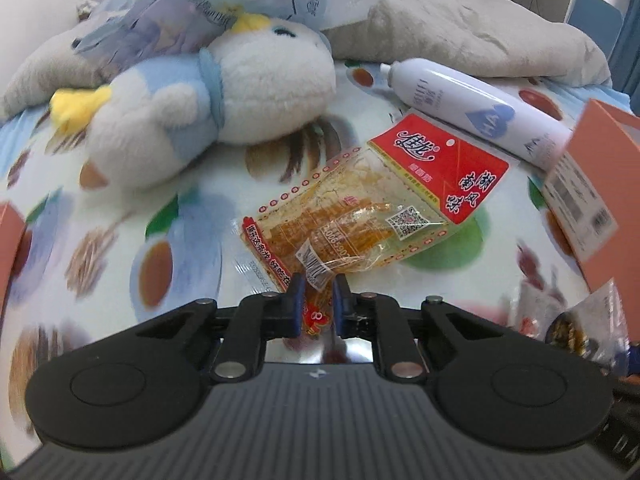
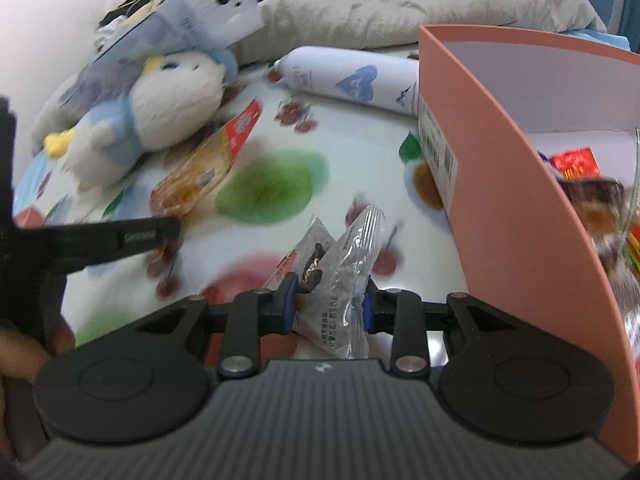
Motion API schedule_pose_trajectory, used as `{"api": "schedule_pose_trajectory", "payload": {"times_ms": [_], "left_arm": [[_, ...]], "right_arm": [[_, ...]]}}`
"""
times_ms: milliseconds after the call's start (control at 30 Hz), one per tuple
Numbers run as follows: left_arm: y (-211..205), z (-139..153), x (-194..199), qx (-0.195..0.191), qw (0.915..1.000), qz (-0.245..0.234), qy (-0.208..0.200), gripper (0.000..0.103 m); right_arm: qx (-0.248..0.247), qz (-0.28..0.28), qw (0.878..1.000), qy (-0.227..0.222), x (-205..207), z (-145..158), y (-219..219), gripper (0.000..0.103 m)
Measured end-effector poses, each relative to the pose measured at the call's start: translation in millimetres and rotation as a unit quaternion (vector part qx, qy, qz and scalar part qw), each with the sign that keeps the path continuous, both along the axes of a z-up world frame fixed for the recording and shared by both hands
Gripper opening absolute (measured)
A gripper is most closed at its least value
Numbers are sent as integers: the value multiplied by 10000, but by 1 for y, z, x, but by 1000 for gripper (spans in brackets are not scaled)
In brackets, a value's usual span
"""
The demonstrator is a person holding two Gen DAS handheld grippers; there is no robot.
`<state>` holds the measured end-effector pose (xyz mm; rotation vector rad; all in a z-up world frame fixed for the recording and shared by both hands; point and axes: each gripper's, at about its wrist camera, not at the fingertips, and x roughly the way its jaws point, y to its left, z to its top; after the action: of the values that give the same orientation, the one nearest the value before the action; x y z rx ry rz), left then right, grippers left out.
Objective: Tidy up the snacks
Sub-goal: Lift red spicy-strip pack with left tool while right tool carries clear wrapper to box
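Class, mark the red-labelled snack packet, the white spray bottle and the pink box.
red-labelled snack packet (image 1: 440,168), left wrist view, red header.
white spray bottle (image 1: 472,108), left wrist view, body.
pink box (image 2: 520,184), right wrist view, outer wall.

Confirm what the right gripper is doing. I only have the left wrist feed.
Observer: The right gripper is shut on a clear crinkly packet, held up just left of the orange box.
Operator: Box empty?
Observer: No. Its top is open and several packets already lie inside.
Operator: Can you see my left gripper from there?
Observer: Yes. The left gripper reaches in from the left edge, with its tip at the near end of the red-topped packet.
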<state>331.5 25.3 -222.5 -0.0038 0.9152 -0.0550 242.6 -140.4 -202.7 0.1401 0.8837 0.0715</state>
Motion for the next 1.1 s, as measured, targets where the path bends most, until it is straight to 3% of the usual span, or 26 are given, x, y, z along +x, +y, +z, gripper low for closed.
{"api": "schedule_pose_trajectory", "payload": {"times_ms": [100,367,533,1100], "left_arm": [[-2,2,-24,-51,9999,35,85,16],[3,13,-92,-619,9973,360,177,16],[-5,26,-124,-875,9950,445,159,15],[-34,83,-150,-1230,9915,347,-256,7]], "right_arm": [[-80,199,9998,-26,-20,4,1,33],[-403,619,9970,-227,-67,17,-4,34],[-431,528,9973,-265,-86,22,-16,34],[-239,516,9961,-677,-105,56,-36,33]]}}
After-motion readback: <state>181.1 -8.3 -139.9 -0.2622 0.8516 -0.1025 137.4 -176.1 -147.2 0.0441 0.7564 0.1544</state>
